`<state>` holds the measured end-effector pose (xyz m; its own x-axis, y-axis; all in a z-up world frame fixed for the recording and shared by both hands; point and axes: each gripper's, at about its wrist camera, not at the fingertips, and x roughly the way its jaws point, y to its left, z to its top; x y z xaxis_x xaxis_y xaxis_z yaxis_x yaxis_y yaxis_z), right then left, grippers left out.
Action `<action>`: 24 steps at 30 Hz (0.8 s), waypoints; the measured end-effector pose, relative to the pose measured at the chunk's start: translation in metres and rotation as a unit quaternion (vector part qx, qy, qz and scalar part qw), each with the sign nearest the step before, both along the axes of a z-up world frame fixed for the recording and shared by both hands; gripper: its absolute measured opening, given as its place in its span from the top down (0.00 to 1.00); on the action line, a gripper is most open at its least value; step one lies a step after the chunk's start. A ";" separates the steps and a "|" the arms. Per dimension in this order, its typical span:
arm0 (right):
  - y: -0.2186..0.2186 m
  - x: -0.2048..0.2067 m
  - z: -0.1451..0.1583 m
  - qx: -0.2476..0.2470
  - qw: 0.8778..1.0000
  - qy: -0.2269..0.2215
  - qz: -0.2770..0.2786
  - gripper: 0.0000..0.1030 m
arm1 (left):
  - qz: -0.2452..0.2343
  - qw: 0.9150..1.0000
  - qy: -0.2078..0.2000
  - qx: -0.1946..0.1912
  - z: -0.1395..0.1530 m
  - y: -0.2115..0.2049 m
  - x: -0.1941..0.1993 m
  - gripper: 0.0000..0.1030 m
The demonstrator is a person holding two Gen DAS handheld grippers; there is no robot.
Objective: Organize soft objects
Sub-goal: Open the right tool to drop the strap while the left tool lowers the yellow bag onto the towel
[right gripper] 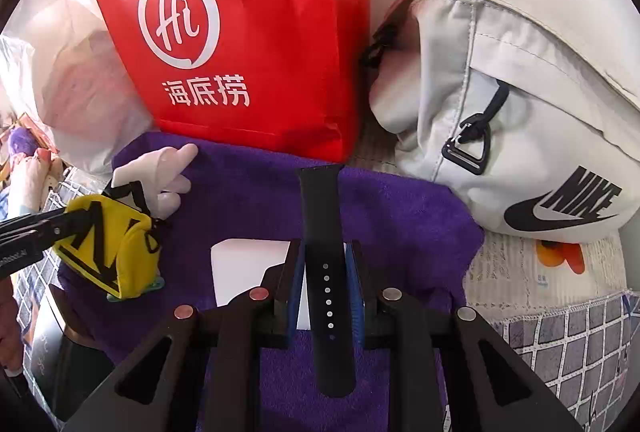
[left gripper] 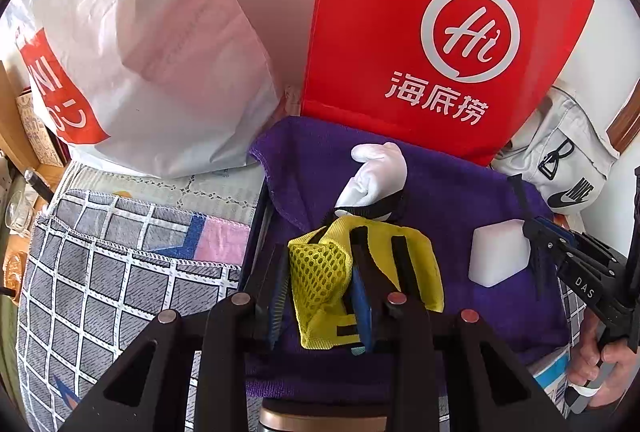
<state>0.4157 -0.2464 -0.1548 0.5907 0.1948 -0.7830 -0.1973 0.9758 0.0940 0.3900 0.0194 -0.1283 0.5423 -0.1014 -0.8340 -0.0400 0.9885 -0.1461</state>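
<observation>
A yellow plush toy (left gripper: 362, 280) with black stripes, a mesh patch and a white stuffed hand (left gripper: 378, 171) on top is clamped between the pads of the left gripper (left gripper: 324, 292), above a purple towel (left gripper: 472, 199). In the right wrist view the same toy (right gripper: 110, 252) is seen at the left edge, held off the towel (right gripper: 400, 216) by the left gripper (right gripper: 52, 232).

A black watch strap (right gripper: 324, 232) with a row of small holes is pinched between the blue pads of the right gripper (right gripper: 326, 284), jaws nearly closed on it; the strap is pointed away from the camera over the towel. The right gripper (left gripper: 538, 240) is also seen from the left wrist at the right edge, with a hand (left gripper: 600, 360) on its handle.

A white block (left gripper: 500, 252) is laid on the towel, just beside the right gripper's tips; in the right view it (right gripper: 248, 268) is partly hidden behind the jaws.

Behind the towel a red paper bag (left gripper: 420, 11), a white plastic bag (left gripper: 140, 51) and a grey Nike bag (right gripper: 520, 111) are stood. A grey checked cloth (left gripper: 100, 272) is spread to the left.
</observation>
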 end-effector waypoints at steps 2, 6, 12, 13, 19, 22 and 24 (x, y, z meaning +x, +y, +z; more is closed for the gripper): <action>0.001 0.002 -0.002 -0.003 1.000 0.009 0.009 0.79 | -0.004 1.000 0.002 0.002 -0.002 -0.001 0.001 0.72; 0.006 0.005 -0.006 -0.010 1.000 0.017 0.013 0.79 | -0.007 1.000 0.011 -0.003 -0.007 -0.002 0.003 0.72; 0.013 0.005 -0.009 -0.019 0.999 0.022 0.023 0.78 | -0.014 1.000 0.021 -0.007 -0.010 -0.001 0.002 0.72; 0.014 0.003 -0.008 -0.017 0.999 0.020 0.023 0.78 | -0.015 1.000 0.022 -0.007 -0.009 0.000 0.001 0.72; 0.011 -0.012 0.005 -0.013 1.000 0.013 0.020 0.74 | -0.010 1.000 0.009 -0.010 0.005 0.005 -0.014 0.50; 0.013 -0.026 0.014 -0.022 1.000 0.000 0.019 0.68 | -0.009 1.000 0.002 -0.005 0.016 0.006 -0.026 0.50; 0.015 -0.039 0.022 -0.028 0.999 -0.011 0.020 0.64 | -0.006 1.000 0.001 -0.005 0.021 0.007 -0.033 0.50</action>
<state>0.3772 -0.2318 -0.1327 0.5999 0.1745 -0.7808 -0.2372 0.9708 0.0346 0.3568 0.0263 -0.1068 0.5392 -0.1155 -0.8342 -0.0289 0.9874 -0.1554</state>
